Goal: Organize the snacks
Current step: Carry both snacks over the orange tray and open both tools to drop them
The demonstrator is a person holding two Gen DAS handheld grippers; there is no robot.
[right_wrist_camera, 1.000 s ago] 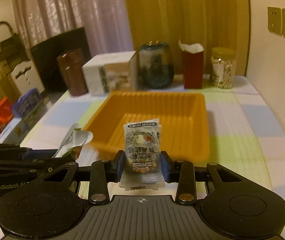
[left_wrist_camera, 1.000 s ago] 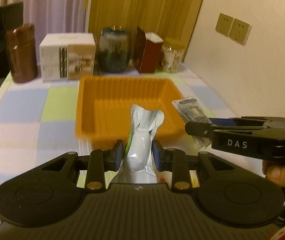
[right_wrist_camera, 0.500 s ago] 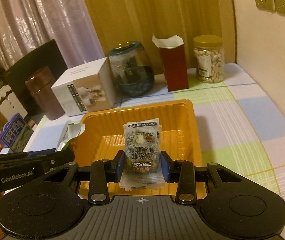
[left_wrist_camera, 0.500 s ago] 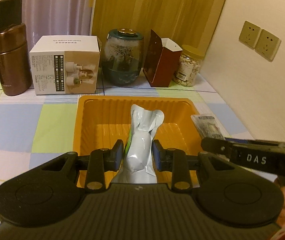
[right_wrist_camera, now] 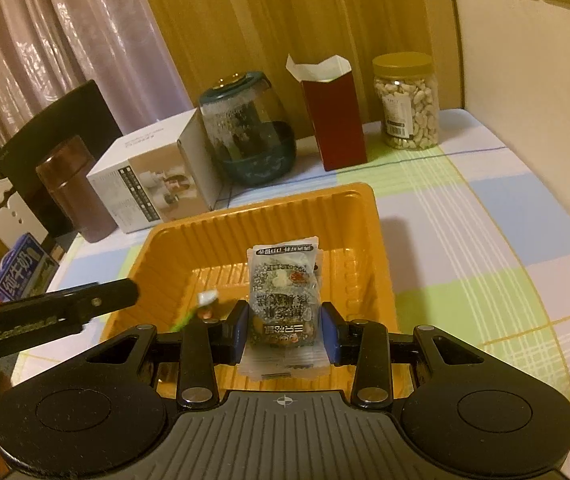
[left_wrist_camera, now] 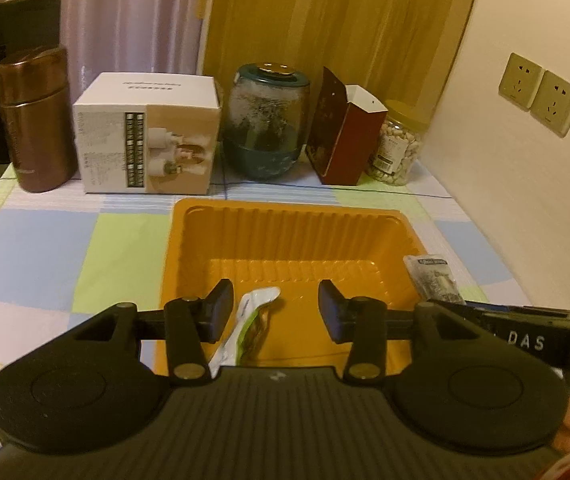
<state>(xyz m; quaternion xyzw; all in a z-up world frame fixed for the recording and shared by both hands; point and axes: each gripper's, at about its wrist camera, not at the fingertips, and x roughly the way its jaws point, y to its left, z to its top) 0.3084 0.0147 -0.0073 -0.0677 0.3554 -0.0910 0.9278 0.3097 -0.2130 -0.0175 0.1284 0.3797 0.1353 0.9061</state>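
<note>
An orange plastic tray (left_wrist_camera: 285,216) lies on the checked tablecloth; it also shows in the right wrist view (right_wrist_camera: 269,216). My left gripper (left_wrist_camera: 273,312) is open over the tray's near edge. A silver and green snack pouch (left_wrist_camera: 245,328) lies loose between its fingers, in the tray; its tip shows in the right wrist view (right_wrist_camera: 207,298). My right gripper (right_wrist_camera: 285,330) is shut on a clear nut snack packet (right_wrist_camera: 283,300) above the tray. That packet (left_wrist_camera: 431,278) shows at the tray's right rim in the left wrist view.
Along the back stand a brown flask (left_wrist_camera: 35,120), a white box (left_wrist_camera: 145,136), a glass jar (left_wrist_camera: 265,120), a red carton (left_wrist_camera: 345,132) and a peanut jar (left_wrist_camera: 397,144). A wall with sockets (left_wrist_camera: 541,94) is on the right.
My left gripper has opened and let go of the silver pouch, which has dropped into the tray. Both grippers have moved forward over the tray. The right gripper still holds its packet.
</note>
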